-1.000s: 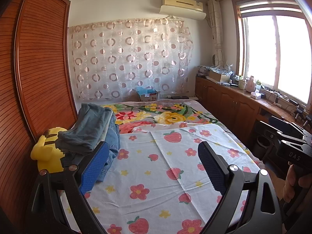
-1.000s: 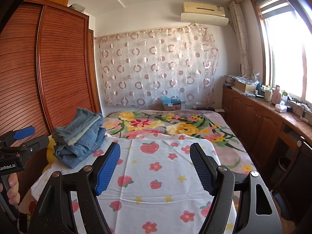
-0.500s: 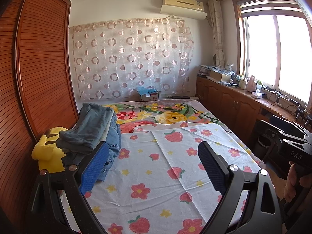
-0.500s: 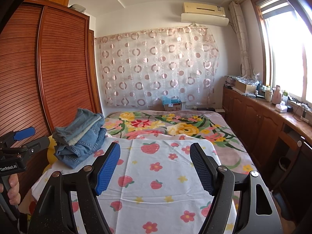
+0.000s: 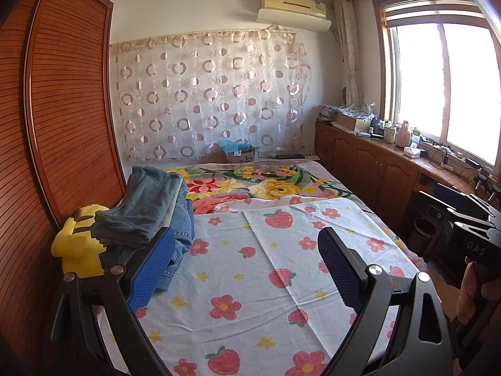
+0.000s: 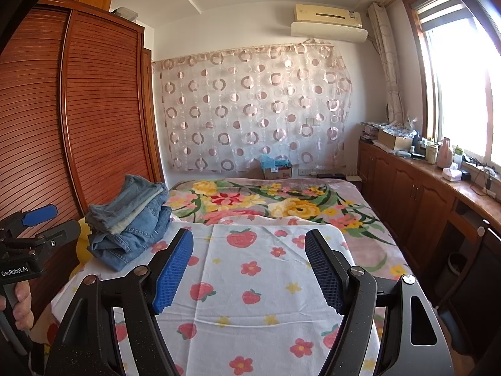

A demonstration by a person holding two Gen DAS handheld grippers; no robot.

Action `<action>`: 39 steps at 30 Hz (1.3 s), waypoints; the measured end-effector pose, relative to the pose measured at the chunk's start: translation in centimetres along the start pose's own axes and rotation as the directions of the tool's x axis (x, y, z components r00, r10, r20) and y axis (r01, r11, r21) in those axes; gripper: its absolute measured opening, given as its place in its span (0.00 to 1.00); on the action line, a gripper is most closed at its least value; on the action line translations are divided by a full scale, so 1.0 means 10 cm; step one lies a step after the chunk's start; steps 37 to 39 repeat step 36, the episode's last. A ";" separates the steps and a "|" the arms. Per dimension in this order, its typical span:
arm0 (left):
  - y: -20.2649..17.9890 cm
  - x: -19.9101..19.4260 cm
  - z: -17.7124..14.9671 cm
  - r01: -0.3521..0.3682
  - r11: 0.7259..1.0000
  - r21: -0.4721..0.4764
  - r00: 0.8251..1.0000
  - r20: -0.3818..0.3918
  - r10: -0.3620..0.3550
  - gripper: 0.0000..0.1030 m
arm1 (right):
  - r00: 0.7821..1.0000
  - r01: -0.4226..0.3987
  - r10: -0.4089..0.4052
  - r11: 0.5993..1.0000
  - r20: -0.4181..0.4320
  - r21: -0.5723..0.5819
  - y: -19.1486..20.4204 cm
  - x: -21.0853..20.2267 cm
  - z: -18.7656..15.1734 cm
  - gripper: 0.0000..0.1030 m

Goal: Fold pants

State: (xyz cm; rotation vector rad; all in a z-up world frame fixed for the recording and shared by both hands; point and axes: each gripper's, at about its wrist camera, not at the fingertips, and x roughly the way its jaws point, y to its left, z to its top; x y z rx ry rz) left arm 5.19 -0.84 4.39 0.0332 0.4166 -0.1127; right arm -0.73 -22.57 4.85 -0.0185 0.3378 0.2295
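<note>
A pile of blue denim pants (image 5: 153, 206) (image 6: 131, 219) lies on the bed's left edge, next to the wardrobe. My left gripper (image 5: 247, 241) stands open over the white flowered sheet (image 5: 250, 282), its left pad just in front of the pile, with nothing between the fingers. My right gripper (image 6: 249, 244) is open too, held above the sheet (image 6: 250, 282) to the right of the pile, and is empty. Each gripper shows at the edge of the other's view, with a hand on its handle.
A yellow plush toy (image 5: 80, 244) sits wedged between the pants and the brown slatted wardrobe (image 5: 62, 125). A floral blanket (image 6: 281, 203) covers the bed's far half. Wooden cabinets (image 6: 407, 194) with clutter run along the right under the window.
</note>
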 end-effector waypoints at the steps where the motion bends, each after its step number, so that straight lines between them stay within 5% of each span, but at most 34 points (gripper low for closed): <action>1: 0.00 0.01 0.00 -0.001 1.000 0.000 1.000 0.000 0.001 0.91 | 1.000 0.000 0.000 1.000 0.000 0.000 0.00 0.00 0.00 0.74; 39: 0.00 0.00 -0.01 -0.002 1.000 0.000 1.000 -0.002 0.002 0.91 | 1.000 0.002 -0.002 1.000 0.003 -0.005 0.01 0.01 -0.03 0.73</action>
